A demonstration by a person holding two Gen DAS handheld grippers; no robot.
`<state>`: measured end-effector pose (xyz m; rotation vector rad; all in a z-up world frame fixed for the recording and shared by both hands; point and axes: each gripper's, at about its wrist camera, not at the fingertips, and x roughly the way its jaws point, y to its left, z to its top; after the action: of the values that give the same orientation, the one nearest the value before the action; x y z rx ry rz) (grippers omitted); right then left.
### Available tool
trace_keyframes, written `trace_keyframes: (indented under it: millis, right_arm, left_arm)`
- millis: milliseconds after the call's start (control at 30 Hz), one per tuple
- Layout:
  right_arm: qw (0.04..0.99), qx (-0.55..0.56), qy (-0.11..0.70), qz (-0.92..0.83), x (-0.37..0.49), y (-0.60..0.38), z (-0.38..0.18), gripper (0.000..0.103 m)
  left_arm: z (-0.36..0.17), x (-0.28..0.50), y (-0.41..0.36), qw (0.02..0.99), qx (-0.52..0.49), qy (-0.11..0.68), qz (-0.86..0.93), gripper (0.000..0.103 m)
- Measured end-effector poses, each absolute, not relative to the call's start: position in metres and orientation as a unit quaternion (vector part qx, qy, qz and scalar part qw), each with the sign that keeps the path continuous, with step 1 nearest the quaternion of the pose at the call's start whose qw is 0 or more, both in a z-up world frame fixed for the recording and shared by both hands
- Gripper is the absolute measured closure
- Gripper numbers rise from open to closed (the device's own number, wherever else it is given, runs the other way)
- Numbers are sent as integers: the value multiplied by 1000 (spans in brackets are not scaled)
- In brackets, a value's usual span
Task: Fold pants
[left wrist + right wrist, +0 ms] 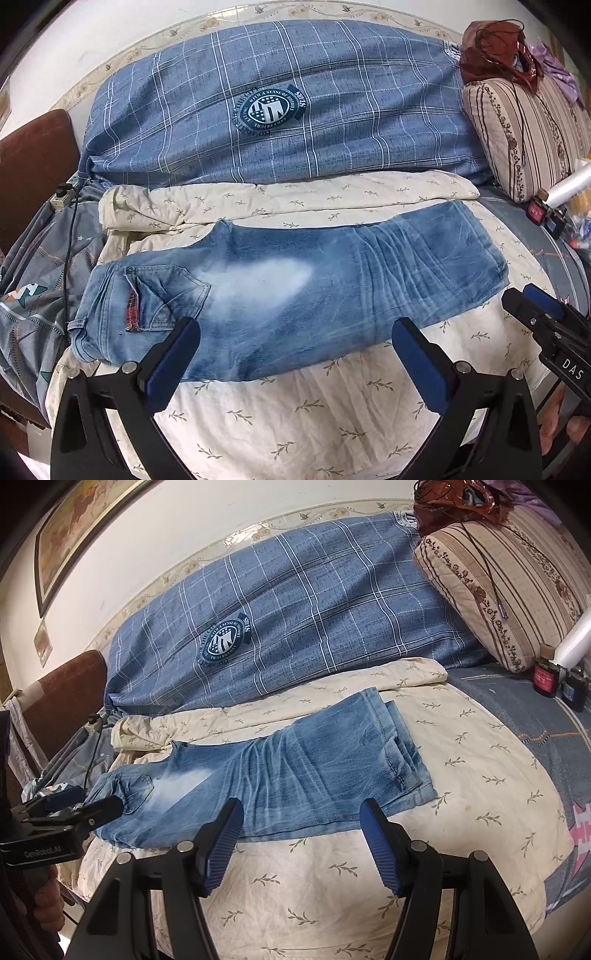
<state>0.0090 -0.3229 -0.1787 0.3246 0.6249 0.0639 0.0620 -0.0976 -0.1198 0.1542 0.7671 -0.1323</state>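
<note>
Faded blue jeans (288,284) lie flat on a cream leaf-print quilt (332,406), folded lengthwise with one leg on the other. The waist and back pocket (162,295) are at the left, the hems (402,753) at the right. My left gripper (295,328) is open just above the near edge of the jeans, toward the waist, with nothing between its fingers. From the right wrist view it (96,799) hovers over the waist end. My right gripper (301,806) is open at the near edge of the legs, holding nothing. In the left wrist view it (528,299) sits by the hem corner.
A blue plaid duvet (295,103) lies behind the jeans along the wall. A striped floral pillow (528,136) with a reddish bag (495,48) on it is at the back right. Small bottles (545,675) stand at the right. A power strip and cable (64,192) are at the left.
</note>
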Motion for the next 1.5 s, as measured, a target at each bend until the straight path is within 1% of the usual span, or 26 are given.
trace_keyframes:
  millis: [667,867,1000,1067,1133,1233,1333,1500]
  right_arm:
    - [924,205,322,2,18,-353,-189,33]
    - [913,223,341,-28,23,-368,-199,33]
    - [904,261,332,-68,21,-393,-203,33]
    - [899,295,314,-80,19,-408,-204,33]
    - [900,303,302,-87,21,-413,-202,33]
    - [912,273,296,-74,34,-403,-197,33]
    - [913,248,317,-70,55,-393,-203,33]
    - [925,198,321,-51,79,-374,-204,33]
  left_arm:
    - [-136,79,-121,913,81,389,-88,0]
    - [-140,81,-112,913,84,390,-82,0]
    - [-142,93,-80,916,80,391,-47,0]
    - [-143,100,-60,918,77,389,-19,0]
    - [-146,111,-34,918,72,391,19,0]
    - [-150,125,6,913,52,399,71,0]
    - [-157,131,40,906,28,408,111,0]
    - [-183,141,74,884,5,445,145,0]
